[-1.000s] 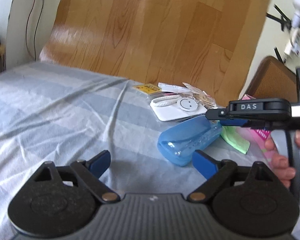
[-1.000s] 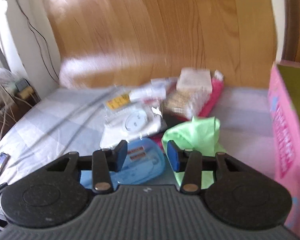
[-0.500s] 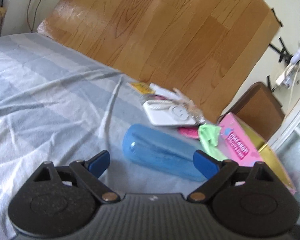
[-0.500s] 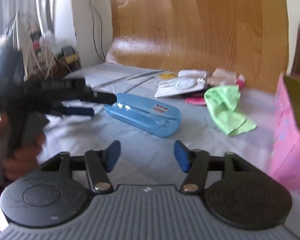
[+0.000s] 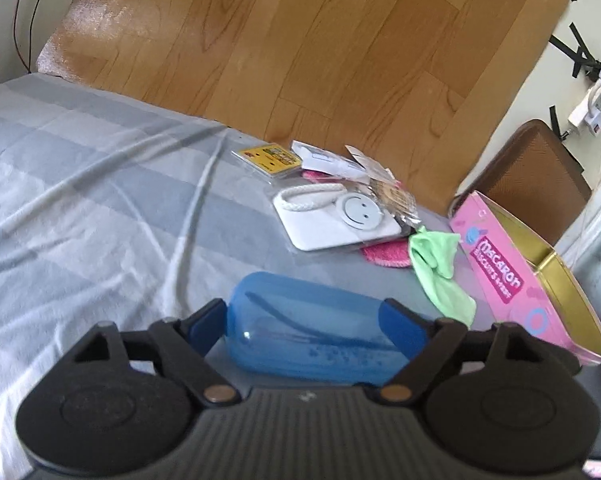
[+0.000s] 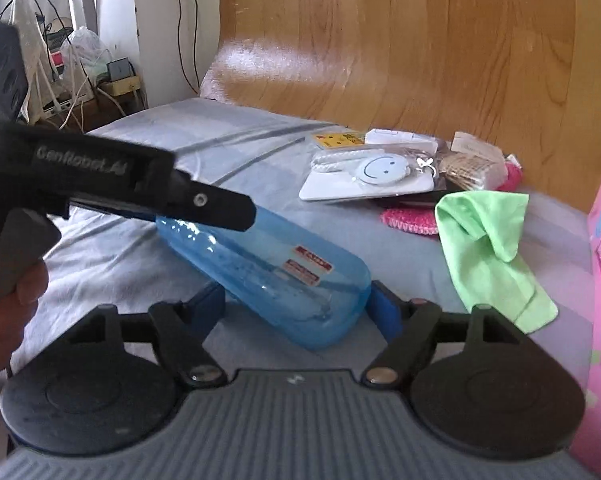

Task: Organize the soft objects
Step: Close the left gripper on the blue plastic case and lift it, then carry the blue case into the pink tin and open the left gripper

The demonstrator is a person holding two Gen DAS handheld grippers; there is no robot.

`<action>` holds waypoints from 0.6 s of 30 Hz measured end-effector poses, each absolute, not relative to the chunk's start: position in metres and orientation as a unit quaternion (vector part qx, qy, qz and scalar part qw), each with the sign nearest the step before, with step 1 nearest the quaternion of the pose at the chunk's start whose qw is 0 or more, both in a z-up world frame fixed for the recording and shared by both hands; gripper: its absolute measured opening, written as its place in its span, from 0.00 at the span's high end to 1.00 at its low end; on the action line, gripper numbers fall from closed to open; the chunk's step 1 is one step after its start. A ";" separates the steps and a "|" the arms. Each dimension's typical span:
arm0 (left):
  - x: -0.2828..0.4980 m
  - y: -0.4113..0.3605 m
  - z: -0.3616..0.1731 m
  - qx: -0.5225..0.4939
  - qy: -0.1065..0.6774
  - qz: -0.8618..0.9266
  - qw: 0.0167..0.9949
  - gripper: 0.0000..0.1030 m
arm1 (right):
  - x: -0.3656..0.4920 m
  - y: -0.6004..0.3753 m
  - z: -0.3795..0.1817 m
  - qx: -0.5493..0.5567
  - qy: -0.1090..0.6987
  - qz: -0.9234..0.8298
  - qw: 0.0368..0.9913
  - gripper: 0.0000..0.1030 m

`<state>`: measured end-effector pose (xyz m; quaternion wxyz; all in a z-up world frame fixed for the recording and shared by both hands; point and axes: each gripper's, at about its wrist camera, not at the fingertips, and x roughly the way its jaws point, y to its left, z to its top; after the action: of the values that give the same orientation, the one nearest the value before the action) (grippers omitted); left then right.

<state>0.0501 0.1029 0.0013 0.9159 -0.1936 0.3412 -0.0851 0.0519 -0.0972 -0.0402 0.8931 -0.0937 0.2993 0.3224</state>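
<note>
Left gripper (image 5: 304, 320): fingers spread wide, one blue pad at each end of the blue case; contact with the plastic cannot be told for sure.
Right gripper (image 6: 298, 306): fingers spread, straddling the near end of the case, pads just beside its sides.
Blue case (image 5: 304, 332): translucent plastic, lying flat on the striped sheet (image 5: 100, 208), directly between the left fingers (it fills almost the whole gap).
Green cloth (image 5: 438, 268): crumpled, ahead and to the right of the left gripper, just beside the pink box; in the right view it lies ahead-right of the fingers.
Pink box (image 5: 504, 276): open, gold inside, lettered "macaron", far right of the left gripper.
Pink knitted pad (image 5: 384, 254): ahead of the case, partly under the white packet, touching the green cloth.
White packet (image 5: 340, 220): smiley disc and white cord in a clear wrap, straight ahead beyond the case.
Yellow card (image 5: 270, 158): farthest ahead, near the wooden board (image 5: 300, 48).
</note>
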 end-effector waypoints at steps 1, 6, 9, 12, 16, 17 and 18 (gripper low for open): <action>0.047 0.099 0.002 -0.193 0.341 -0.082 0.916 0.18 | 0.049 -0.093 -0.039 -0.089 0.296 0.320 0.896 0.24; 0.028 0.078 0.011 -0.209 0.337 -0.118 0.910 0.18 | -0.006 -0.165 -0.018 -0.085 0.253 0.294 0.918 0.26; 0.026 0.043 0.028 -0.188 0.325 -0.152 0.914 0.18 | -0.020 -0.195 -0.005 -0.080 0.229 0.257 0.935 0.26; 0.031 -0.001 0.047 -0.162 0.311 -0.189 0.917 0.18 | -0.031 -0.224 0.008 -0.080 0.199 0.211 0.954 0.26; 0.046 -0.060 0.072 -0.138 0.293 -0.242 0.914 0.17 | -0.036 -0.263 0.022 -0.093 0.161 0.142 0.972 0.26; 0.050 -0.074 0.077 -0.132 0.290 -0.253 0.914 0.17 | -0.033 -0.273 0.024 -0.089 0.158 0.128 0.975 0.26; 0.055 -0.090 0.081 -0.124 0.286 -0.265 0.913 0.17 | -0.029 -0.284 0.025 -0.080 0.158 0.113 0.978 0.26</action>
<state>0.0549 -0.0896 0.0809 0.9126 -0.1240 0.2856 -0.2650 -0.0292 -0.2841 0.0254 0.9776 -0.0804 0.1582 0.1130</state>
